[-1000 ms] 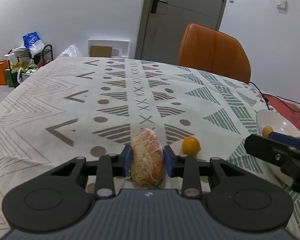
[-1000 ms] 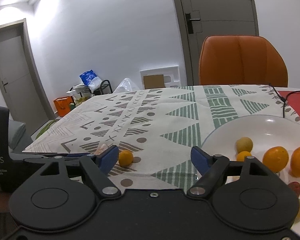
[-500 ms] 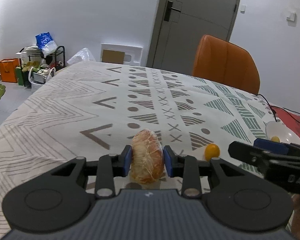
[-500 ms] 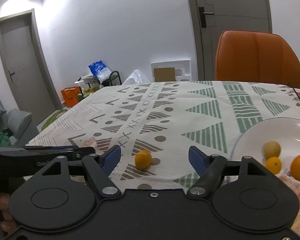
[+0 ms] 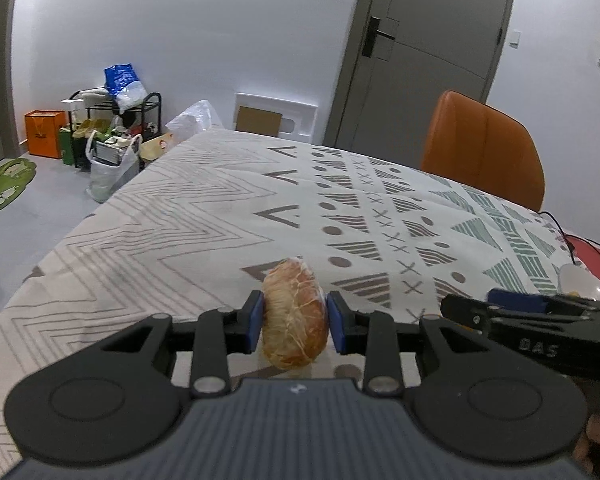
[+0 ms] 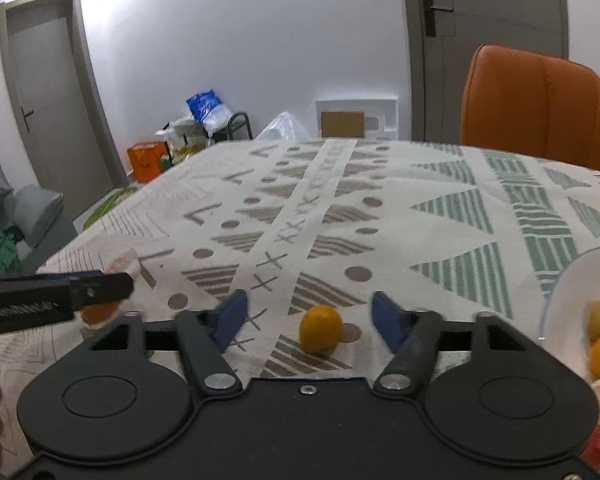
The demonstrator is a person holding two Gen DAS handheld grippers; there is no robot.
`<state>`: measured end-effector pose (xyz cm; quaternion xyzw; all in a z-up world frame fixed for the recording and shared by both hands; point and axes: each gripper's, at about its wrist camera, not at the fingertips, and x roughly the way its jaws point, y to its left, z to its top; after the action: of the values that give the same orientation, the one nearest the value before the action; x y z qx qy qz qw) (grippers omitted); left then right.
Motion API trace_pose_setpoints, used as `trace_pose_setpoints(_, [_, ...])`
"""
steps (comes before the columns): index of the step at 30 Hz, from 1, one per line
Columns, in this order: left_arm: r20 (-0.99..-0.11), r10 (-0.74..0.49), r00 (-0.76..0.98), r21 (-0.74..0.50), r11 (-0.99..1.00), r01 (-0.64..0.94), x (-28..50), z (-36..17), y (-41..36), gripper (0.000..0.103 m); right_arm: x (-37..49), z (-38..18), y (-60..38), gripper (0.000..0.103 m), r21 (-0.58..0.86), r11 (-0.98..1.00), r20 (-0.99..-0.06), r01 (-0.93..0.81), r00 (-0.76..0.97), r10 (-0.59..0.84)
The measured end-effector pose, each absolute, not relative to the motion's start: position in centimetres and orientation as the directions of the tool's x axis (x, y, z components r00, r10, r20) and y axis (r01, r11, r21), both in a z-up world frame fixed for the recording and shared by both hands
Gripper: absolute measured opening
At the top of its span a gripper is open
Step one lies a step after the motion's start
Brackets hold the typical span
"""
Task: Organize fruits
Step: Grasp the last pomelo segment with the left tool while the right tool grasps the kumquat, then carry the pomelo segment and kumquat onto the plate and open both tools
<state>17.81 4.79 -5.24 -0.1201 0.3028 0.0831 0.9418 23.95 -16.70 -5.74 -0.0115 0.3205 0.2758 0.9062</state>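
Peeled orange wrapped in film (image 5: 294, 314) pinched between left tongs (image 5: 295, 322) above patterned tabletop (image 5: 204, 216), small orange (image 6: 320, 328) resting on tabletop between closing, not-yet-touching right tongs (image 6: 310, 316), white bowl (image 6: 568, 280) of fruit at right

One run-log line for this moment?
left tool: shut on peeled citrus | right tool: closing, pads clear of small orange | plate: fruit inside

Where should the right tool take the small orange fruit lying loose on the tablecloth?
Across its middle, from the near side, one finger on each flank. The orange fruit is small and round, apart from the plate, already between the right tool's fingers, which have just been closing without touching it.
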Motion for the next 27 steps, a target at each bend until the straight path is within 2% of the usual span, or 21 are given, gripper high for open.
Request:
trace_pose_setpoints(1, [-0.591,0.087,0.802,-0.178,0.956,-0.235,17.7,-5.2,5.0,0.033,24.2,-6.0,-16.5,0.028,0.153,0.847,-0.605,-0.508,0.63,0.487])
trace_pose_setpoints(2, [-0.59,0.09,0.802,-0.179,0.954,-0.239,17.6,-5.2,5.2,0.033,24.3,-6.3,-16.4,0.022,0.143,0.85,-0.621,-0.507,0.623,0.476])
trace_pose_setpoints(16, [-0.569,0.052,0.82,-0.205,0.957,-0.203,17.2,-4.7,4.6,0.033,22.0,-3.9,-18.1,0.021,0.157,0.839,-0.559,-0.52,0.654,0.51])
trace_pose_setpoints(27, [-0.542,-0.017,0.84,-0.198,0.974,-0.108,18.1,-3.6,0.6,0.033,21.3,-2.1,-23.4,0.021,0.156,0.893,-0.508,-0.421,0.742,0.438])
